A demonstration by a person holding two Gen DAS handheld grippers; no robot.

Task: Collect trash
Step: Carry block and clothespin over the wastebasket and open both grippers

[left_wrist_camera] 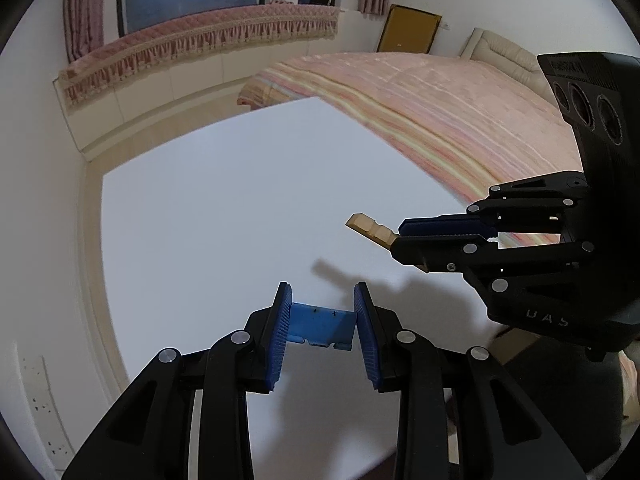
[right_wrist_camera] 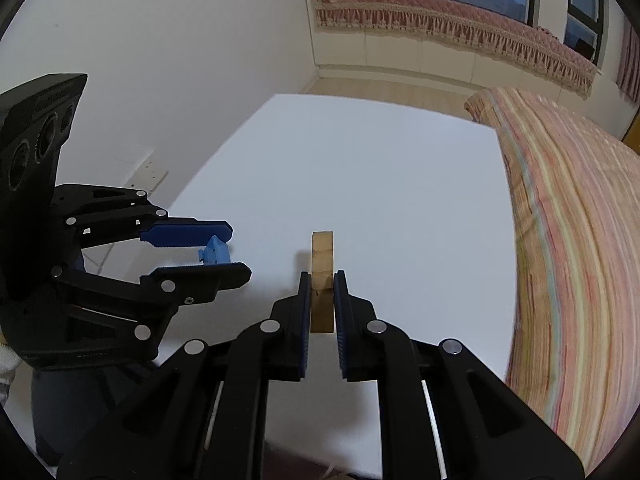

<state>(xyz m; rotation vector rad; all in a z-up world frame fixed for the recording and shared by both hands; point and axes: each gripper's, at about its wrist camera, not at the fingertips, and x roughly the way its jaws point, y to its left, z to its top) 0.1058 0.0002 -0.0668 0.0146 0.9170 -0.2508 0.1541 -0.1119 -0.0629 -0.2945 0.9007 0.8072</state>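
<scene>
My left gripper [left_wrist_camera: 321,300] is shut on a flat blue plastic piece [left_wrist_camera: 320,325], held crosswise between its pads above the white table [left_wrist_camera: 224,208]. In the right wrist view the left gripper [right_wrist_camera: 239,251] shows at the left with the blue piece [right_wrist_camera: 215,255] standing between its fingers. My right gripper [right_wrist_camera: 322,280] is shut on a tan wooden piece [right_wrist_camera: 322,276] that sticks out forward past the pads. In the left wrist view the right gripper [left_wrist_camera: 396,236] reaches in from the right, the wooden piece [left_wrist_camera: 370,230] jutting left from its tips.
A bed with a pink striped cover [left_wrist_camera: 460,120] borders the table's right side. A window seat with pink fringed cushion [left_wrist_camera: 192,40] runs along the far wall. A wall socket strip [left_wrist_camera: 44,404] sits low left. A brown board [left_wrist_camera: 408,28] leans against the far wall.
</scene>
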